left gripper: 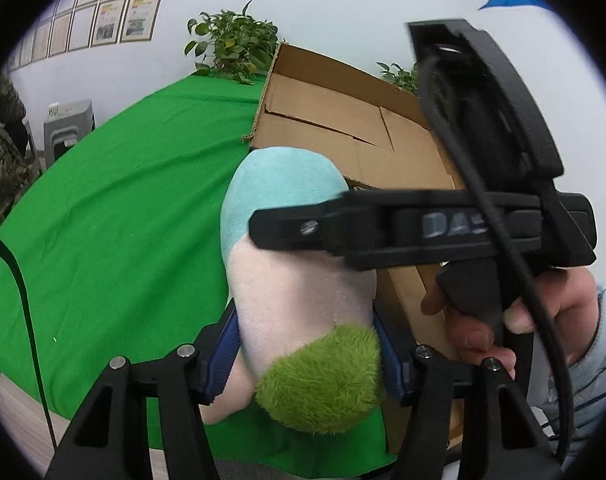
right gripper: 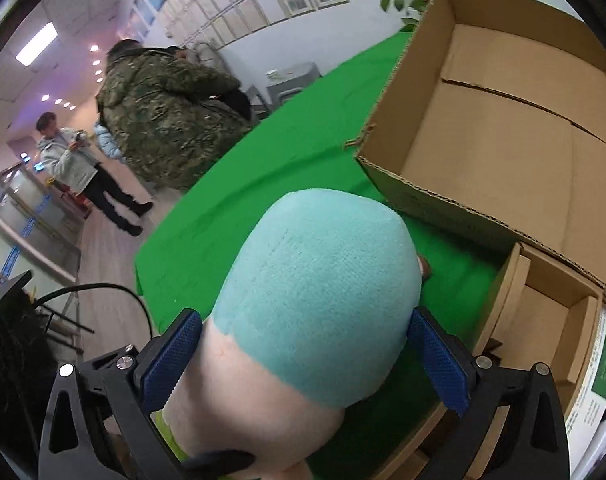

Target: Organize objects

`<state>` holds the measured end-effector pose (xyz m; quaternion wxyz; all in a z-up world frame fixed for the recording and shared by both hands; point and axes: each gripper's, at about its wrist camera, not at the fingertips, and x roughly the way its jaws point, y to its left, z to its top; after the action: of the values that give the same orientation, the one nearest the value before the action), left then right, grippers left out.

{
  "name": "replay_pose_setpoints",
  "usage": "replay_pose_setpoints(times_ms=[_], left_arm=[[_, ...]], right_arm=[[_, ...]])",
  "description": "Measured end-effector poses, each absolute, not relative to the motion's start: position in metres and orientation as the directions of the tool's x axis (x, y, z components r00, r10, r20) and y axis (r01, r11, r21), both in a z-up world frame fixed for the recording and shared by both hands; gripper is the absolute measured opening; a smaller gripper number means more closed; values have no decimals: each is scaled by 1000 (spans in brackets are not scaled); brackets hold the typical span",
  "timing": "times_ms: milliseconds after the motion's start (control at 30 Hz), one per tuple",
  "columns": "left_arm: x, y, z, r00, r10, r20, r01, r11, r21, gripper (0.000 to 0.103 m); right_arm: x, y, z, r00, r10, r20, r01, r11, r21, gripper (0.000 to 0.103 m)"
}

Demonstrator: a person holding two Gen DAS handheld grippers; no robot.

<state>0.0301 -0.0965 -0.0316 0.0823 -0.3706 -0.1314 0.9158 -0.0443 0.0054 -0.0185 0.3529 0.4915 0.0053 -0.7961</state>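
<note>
Holding a plush toy (left gripper: pixel 287 264) between both claws, I keep it above the green desk (left gripper: pixel 115 216). My left claw (left gripper: pixel 307 352) pinches its pink-and-green lower end; my right claw (right gripper: pixel 307 356) clamps the teal upper end. Its long axis points toward the open cardboard box (right gripper: pixel 503 128), just ahead and right.

Teal-pink-green plush toy (left gripper: pixel 291 264), green tablecloth (left gripper: pixel 123 200), brown box (right gripper: pixel 503 120)

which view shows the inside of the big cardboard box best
The right wrist view: the cardboard box sits open with its floor flaps and near rim unobstructed. In the left wrist view the box is partly hidden by the plush toy and the right gripper.
</note>
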Motion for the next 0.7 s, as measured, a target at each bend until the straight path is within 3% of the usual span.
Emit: replay_pose_setpoints(times_ms=[100, 300, 433, 700], left_arm=[[30, -89, -27, -716, 221, -662, -63, -965, -255, 58], [32, -85, -16, -737, 177, -652, -49, -977, -209, 56], [31, -75, 4, -767, 128, -628, -50, -989, -140, 57], [-1, -55, 56, -848, 116, -517, -102, -993, -57, 56]], right_arm=[[-42, 3, -23, -280, -534, -798, 549, -771, 323, 101], [-33, 5, -18, -282, -564, -776, 534, -764, 362, 88], [-34, 14, 11, -330, -599, -730, 548, -751, 369, 81], [-56, 31, 89, -475, -627, -618, 565, -756, 332, 79]])
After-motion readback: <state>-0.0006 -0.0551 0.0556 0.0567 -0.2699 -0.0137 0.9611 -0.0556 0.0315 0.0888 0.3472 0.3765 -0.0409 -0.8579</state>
